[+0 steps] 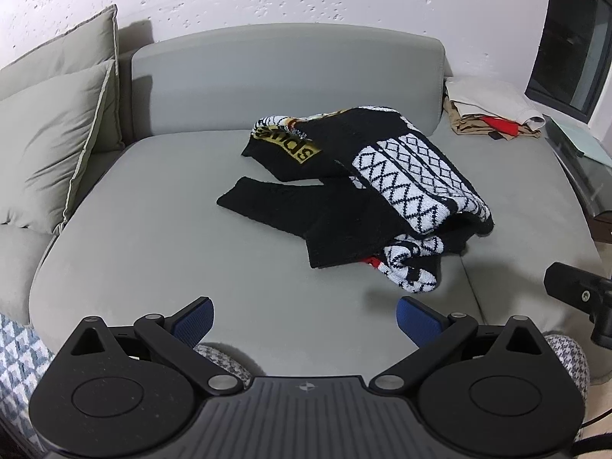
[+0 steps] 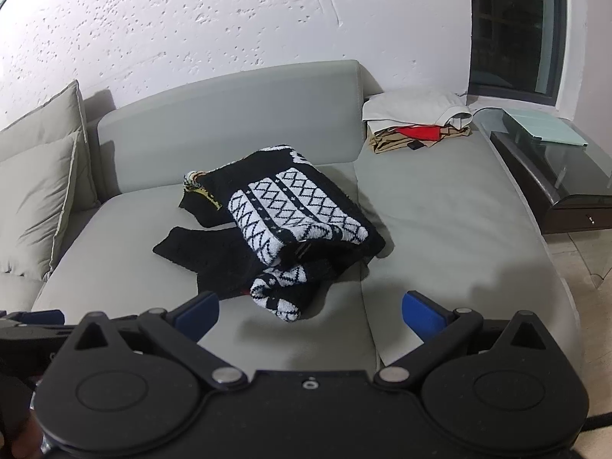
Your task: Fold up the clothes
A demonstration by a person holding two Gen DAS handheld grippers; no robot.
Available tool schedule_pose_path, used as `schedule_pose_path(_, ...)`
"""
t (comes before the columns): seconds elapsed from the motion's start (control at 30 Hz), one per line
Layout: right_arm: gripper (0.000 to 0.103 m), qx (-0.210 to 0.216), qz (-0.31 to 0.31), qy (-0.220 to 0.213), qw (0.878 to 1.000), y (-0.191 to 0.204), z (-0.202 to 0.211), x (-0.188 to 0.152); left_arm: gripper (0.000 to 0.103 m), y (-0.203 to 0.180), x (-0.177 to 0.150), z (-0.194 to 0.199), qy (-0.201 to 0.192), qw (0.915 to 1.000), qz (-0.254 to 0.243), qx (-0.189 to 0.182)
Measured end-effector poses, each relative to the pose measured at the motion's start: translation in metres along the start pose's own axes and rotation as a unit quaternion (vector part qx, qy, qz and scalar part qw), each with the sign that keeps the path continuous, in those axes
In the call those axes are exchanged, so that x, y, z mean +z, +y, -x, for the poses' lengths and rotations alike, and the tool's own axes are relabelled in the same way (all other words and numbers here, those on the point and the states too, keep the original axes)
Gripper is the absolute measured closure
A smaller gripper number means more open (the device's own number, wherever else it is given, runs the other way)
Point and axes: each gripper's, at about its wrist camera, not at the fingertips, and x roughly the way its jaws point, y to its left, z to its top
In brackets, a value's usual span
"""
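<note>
1. Over on the left, two grey cushions (image 1: 49, 141) lean against the sofa's arm; no clothing lies on them.
2. The left gripper (image 1: 304, 319) hangs above the front edge of the sofa seat (image 1: 160, 252), its jaws spread wide with nothing between the blue pads (image 1: 195, 319). It touches no cloth.
3. In the middle of the seat lies the black-and-white knit sweater (image 1: 382, 187). It is bunched rather than folded: a black sleeve (image 1: 267, 202) sticks out flat toward the left, a yellow lettered patch shows near the back, and a patterned piece (image 1: 413, 273) spills out at the near edge. I judge this garment is barely begun, or only dropped here for folding.
4. The right gripper (image 2: 310, 315) hovers just short of the sweater's near edge, also released and empty, blue pads (image 2: 420, 315) well apart.
5. Farther right, against the end of the backrest, sits a neat pile of folded clothes (image 2: 417, 120): pale on top, red and tan beneath. That part looks finished.
6. At the far right stands a dark glass-topped side table (image 2: 554, 176).
7. What is left, as I see it: spread the sweater flat, bring the sleeves in, fold it, and add it to the pile.
</note>
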Motion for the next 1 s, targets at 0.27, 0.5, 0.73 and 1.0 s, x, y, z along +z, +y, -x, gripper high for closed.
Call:
schedule_pose_path(0.27,0.000,0.000,-0.001,0.002,1.000,0.0018,-0.0034,0.0008,0.001,-0.0020,0.0007,-0.0024,0.003,0.9999,-0.012,-0.006)
schedule_pose_path(0.5,0.000,-0.006,0.005,0.002,1.000,0.0052,-0.0019,0.0004,0.001,-0.0012,-0.0001,-0.0035,0.001,0.9999,-0.012,-0.004)
schedule_pose_path(0.73,0.000,-0.007,0.008,0.002,1.000,0.0052,-0.0037,-0.0011,0.001,-0.0014,-0.0005,-0.0036,-0.001,0.9999,-0.012,-0.001)
schedule_pose_path(1.0,0.000,-0.009,0.010,0.005,1.000,0.0066,-0.0036,-0.0001,0.001,-0.0019,-0.0007,-0.0027,-0.001,0.9999,-0.012,0.000)
